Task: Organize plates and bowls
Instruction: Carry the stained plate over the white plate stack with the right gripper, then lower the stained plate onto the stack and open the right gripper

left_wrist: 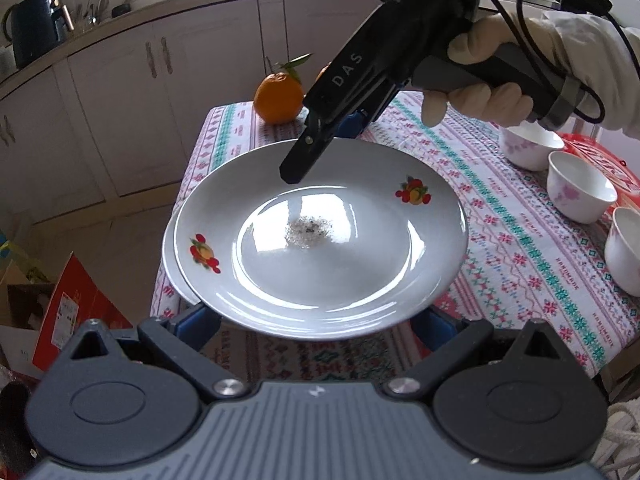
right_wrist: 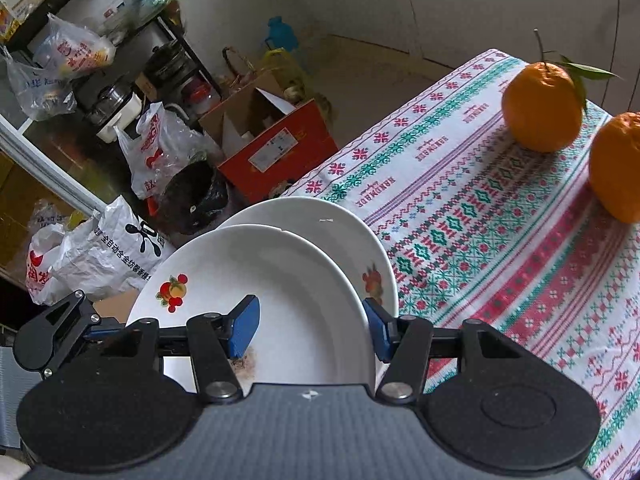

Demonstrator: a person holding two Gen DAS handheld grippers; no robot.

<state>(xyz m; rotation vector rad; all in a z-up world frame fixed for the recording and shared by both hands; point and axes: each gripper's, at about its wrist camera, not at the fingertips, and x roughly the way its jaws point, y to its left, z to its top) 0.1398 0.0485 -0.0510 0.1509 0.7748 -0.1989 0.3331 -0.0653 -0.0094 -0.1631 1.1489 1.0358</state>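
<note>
White plate straddled by right claw.

Plate: my right gripper straddles its far rim.
Bowls: 3, right, first.
Orange: behind plate.

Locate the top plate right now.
The top plate sits on a second plate at the table's left edge, the right gripper straddling its far rim, oranges beyond.

Right tool spread wide; left tool too.
</note>
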